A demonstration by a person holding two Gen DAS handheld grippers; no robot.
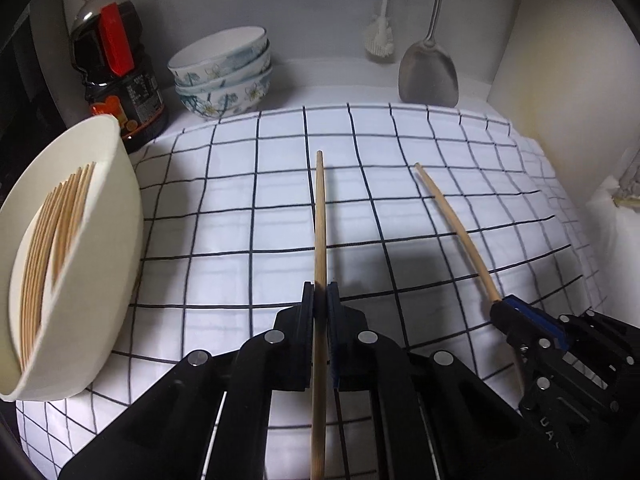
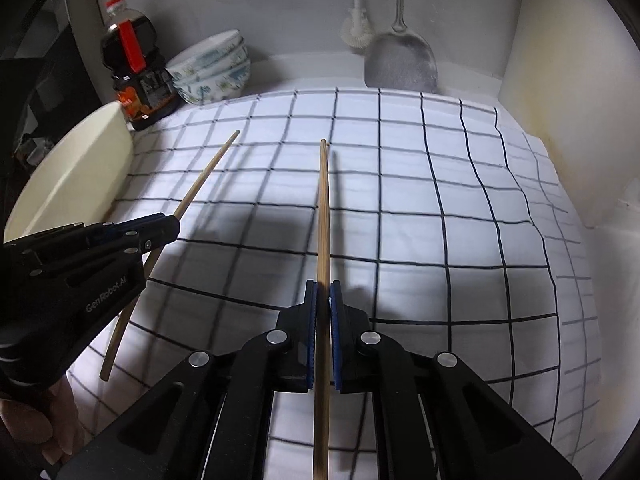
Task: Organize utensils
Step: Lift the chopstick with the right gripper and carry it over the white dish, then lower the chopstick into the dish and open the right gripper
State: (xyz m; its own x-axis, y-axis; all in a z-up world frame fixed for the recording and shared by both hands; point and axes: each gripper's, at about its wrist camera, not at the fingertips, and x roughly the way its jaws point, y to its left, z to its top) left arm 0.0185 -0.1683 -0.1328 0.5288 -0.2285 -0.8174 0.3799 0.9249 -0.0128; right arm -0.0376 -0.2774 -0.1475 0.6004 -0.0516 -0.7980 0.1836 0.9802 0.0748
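Observation:
My left gripper (image 1: 321, 292) is shut on a wooden chopstick (image 1: 320, 216) that points forward above the checked cloth (image 1: 240, 200). My right gripper (image 2: 323, 292) is shut on a second wooden chopstick (image 2: 323, 208), also held above the cloth. Each gripper shows in the other's view: the right one (image 1: 505, 309) with its chopstick (image 1: 452, 224), the left one (image 2: 170, 226) with its chopstick (image 2: 208, 172). A cream tub (image 1: 108, 208) at the left holds several chopsticks (image 1: 52, 240); it also shows in the right wrist view (image 2: 80, 176).
A dark sauce bottle (image 1: 116, 64) and stacked floral bowls (image 1: 224, 76) stand at the back left. A metal spatula (image 1: 429, 72) and a white brush (image 1: 380, 36) hang on the back wall. A cream wall (image 1: 568, 60) closes the right side.

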